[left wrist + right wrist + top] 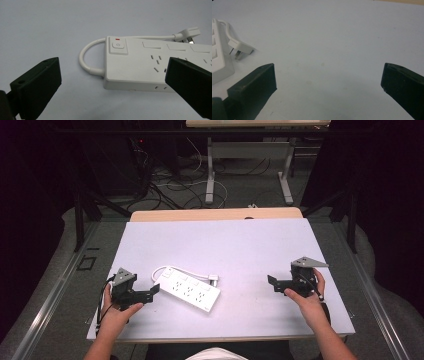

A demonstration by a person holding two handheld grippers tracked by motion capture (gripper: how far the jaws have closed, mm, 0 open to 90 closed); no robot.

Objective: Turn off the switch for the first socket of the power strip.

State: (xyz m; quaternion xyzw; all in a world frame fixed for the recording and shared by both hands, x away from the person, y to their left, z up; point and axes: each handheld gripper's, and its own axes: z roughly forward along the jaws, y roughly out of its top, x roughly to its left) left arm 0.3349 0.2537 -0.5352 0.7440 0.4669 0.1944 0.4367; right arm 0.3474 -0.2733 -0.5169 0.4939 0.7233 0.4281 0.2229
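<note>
A white power strip (190,290) lies flat on the white table (240,245), left of centre, with its short cable looped round to a white plug (213,279) beside it. My left gripper (156,290) rests on the table just left of the strip, open, jaws pointing at the switch end. In the left gripper view the strip (150,65) with its power switch (118,46) lies just ahead of the wide jaws, nothing between them. My right gripper (270,282) is open near the right edge, well apart from the strip. The plug (240,48) shows at the far left of the right gripper view.
A wooden table edge (215,214) runs behind the white surface. Beyond it the floor holds tangled cables (170,185) and the legs of another desk (211,175). Dark metal frame posts (80,215) stand at both sides.
</note>
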